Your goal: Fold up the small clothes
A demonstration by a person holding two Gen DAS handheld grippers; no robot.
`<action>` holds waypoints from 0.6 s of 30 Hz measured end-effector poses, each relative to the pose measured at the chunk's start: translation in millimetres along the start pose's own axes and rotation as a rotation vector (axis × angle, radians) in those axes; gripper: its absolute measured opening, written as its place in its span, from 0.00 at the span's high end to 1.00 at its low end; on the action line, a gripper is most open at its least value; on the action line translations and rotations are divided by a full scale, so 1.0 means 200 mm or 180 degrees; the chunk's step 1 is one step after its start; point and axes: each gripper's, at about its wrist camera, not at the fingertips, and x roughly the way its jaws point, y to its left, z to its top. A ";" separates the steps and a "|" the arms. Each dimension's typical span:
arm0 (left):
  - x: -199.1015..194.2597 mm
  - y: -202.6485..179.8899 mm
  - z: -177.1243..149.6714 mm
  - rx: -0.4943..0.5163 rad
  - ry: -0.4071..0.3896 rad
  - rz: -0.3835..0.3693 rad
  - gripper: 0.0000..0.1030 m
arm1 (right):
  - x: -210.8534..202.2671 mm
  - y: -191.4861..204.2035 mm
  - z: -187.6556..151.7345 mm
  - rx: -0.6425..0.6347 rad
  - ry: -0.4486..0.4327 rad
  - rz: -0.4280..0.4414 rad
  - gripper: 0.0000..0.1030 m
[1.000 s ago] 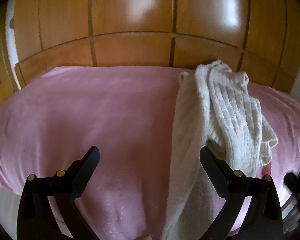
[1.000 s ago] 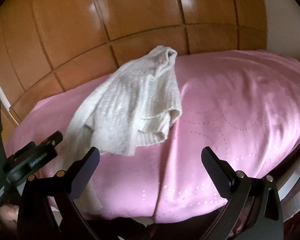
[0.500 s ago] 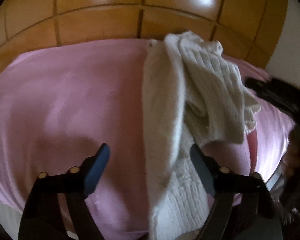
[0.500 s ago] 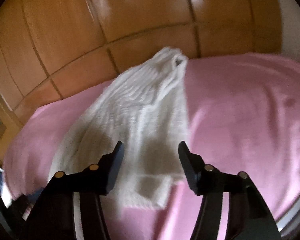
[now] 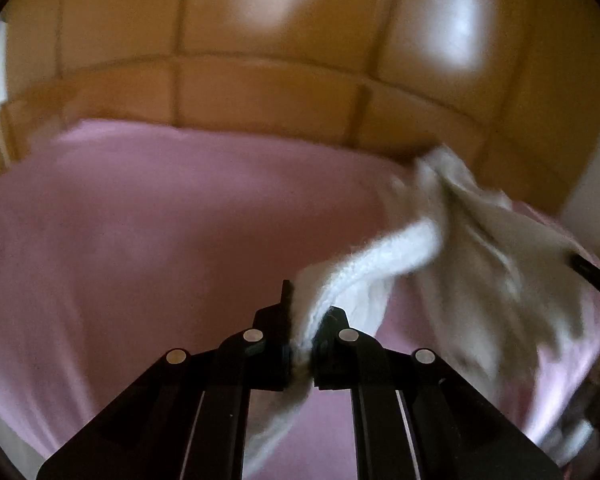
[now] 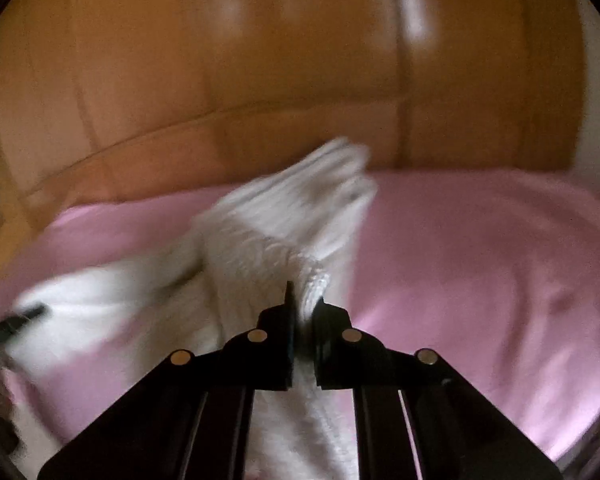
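Note:
A cream ribbed knit garment (image 5: pixel 472 240) lies crumpled on the pink bedspread (image 5: pixel 160 220). My left gripper (image 5: pixel 302 320) is shut on one edge of it, and the fabric stretches from the jaws up to the right. In the right wrist view the same garment (image 6: pixel 284 224) runs away from the jaws toward the headboard. My right gripper (image 6: pixel 304 316) is shut on another edge of it. Both views are blurred by motion. The other gripper shows as a dark shape at the right edge (image 5: pixel 592 276) and at the left edge (image 6: pixel 16 320).
A glossy wooden panelled headboard (image 5: pixel 268 96) rises behind the bed. Pink bedspread (image 6: pixel 480 260) spreads to the right of the garment in the right wrist view. A pale wall strip (image 5: pixel 596 184) stands at the far right.
Both grippers went from wide open to shut on the garment's near edges. The left one pulled its edge to the left, and the cloth now stretches between the two.

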 end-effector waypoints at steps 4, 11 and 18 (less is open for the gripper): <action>0.15 0.19 0.27 -0.0321 -0.0073 0.0289 0.94 | 0.04 -0.35 0.17 0.0045 -0.0137 -0.0801 0.94; 0.37 0.33 0.57 -0.0604 -0.0094 0.0785 0.79 | 0.29 -0.97 0.38 0.0583 0.0084 -0.1814 0.86; 0.33 0.30 0.52 -0.0504 -0.0252 0.0796 0.23 | 0.28 -0.97 0.30 0.0871 0.0054 -0.1403 0.39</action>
